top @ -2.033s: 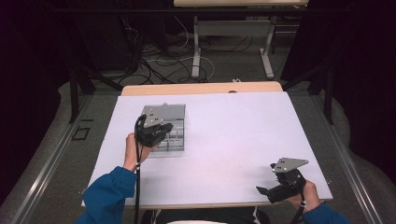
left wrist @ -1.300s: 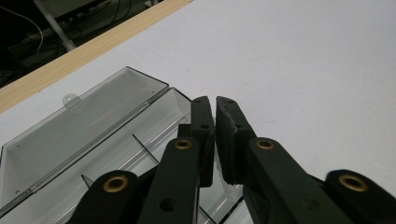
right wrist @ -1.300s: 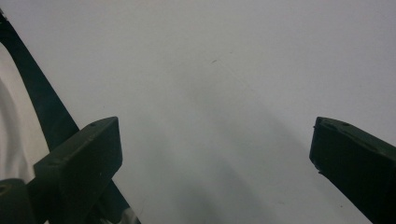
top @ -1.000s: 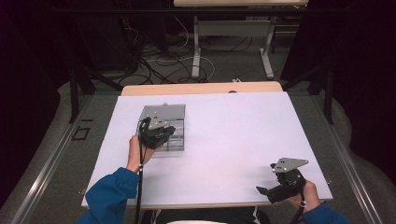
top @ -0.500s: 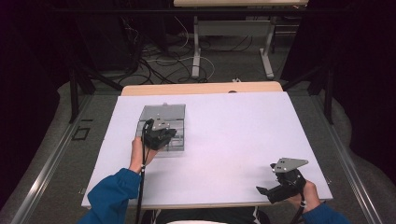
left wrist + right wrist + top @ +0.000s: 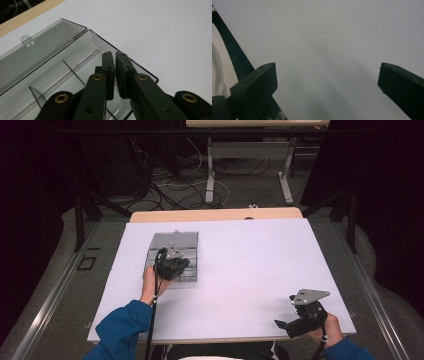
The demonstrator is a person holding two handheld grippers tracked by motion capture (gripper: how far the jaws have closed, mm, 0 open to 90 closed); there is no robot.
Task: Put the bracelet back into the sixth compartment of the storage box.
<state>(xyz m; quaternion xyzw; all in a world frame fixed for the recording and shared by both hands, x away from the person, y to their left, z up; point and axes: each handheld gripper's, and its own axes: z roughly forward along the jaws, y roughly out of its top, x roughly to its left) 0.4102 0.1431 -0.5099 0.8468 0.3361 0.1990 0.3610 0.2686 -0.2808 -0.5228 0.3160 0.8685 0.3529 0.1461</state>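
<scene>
High view first: right gripper [image 6: 283, 325] sits at the table's [image 6: 250, 270] near right edge, jaws spread wide over bare white top. Farther back on the left, left gripper [image 6: 115, 58] hangs over the open clear box [image 6: 187, 240], jaws nearly closed, holding nothing.

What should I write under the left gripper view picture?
Left gripper, jaws nearly shut, poised over an open clear plastic box on the white table.

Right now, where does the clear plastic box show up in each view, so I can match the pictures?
High view: the clear plastic box lies open at the table's left, under the left claw.
Left gripper view: it spans the left and centre, lid back, dividers visible, with nearly closed jaws above it.
Right gripper view: not in it.
Shared landmark: the white table surface.
</scene>
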